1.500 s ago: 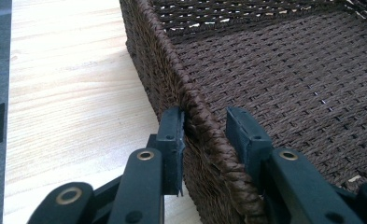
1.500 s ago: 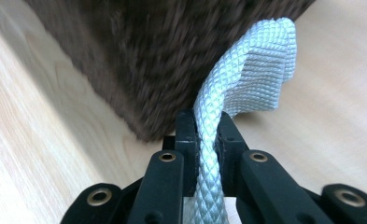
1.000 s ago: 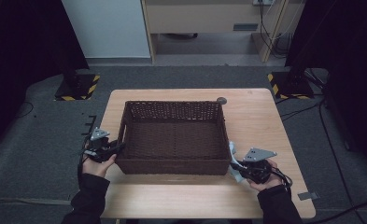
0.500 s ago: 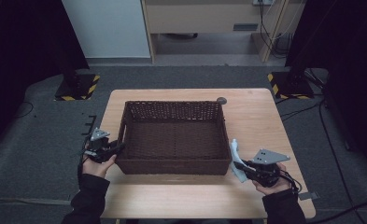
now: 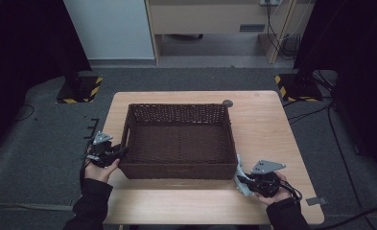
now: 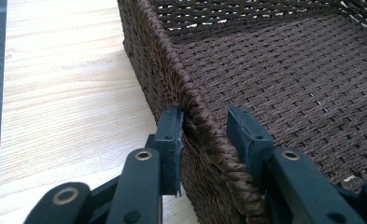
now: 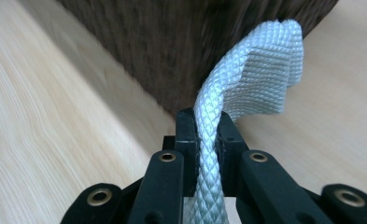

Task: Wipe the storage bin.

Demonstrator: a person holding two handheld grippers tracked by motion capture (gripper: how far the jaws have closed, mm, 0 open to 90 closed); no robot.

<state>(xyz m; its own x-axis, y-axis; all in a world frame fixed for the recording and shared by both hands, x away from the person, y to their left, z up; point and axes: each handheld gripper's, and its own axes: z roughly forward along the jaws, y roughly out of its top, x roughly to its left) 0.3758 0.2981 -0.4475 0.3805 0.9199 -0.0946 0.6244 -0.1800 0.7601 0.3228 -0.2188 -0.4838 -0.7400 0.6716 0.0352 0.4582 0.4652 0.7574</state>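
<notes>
We have a dark woven basket standing on the pale wooden worktop, with a gripper at each of its near corners. Our left gripper straddles the basket's side wall close to that corner: one jaw sits outside the wall, flat against the weave, the other inside with a small gap left, so it is released around the rim and not yet clenched on it. Ahead of the jaws the rim runs away as a thick braided cord; to the inner side lies the bare woven floor of the basket.

Our right gripper is clenched on a white cloth with a fine diamond weave. The cloth rises between the jaws as a narrow folded band, then arches over and flops forward, its free end hanging just ahead of the gripper beside the basket's outer wall.

We judge the cloth light and soft: it bends under its own weight and will drape wherever it is let go, so a pinch on a folded edge, as now, holds it well. The textured weave should keep it from slipping. The basket looks light but fairly stiff, with some give in the walls. The braided rim is the firm place to take hold, near a corner where the wall flexes least; one gripper alone would likely tilt it, and we would rather slide or steady it than lift it by one side
</notes>
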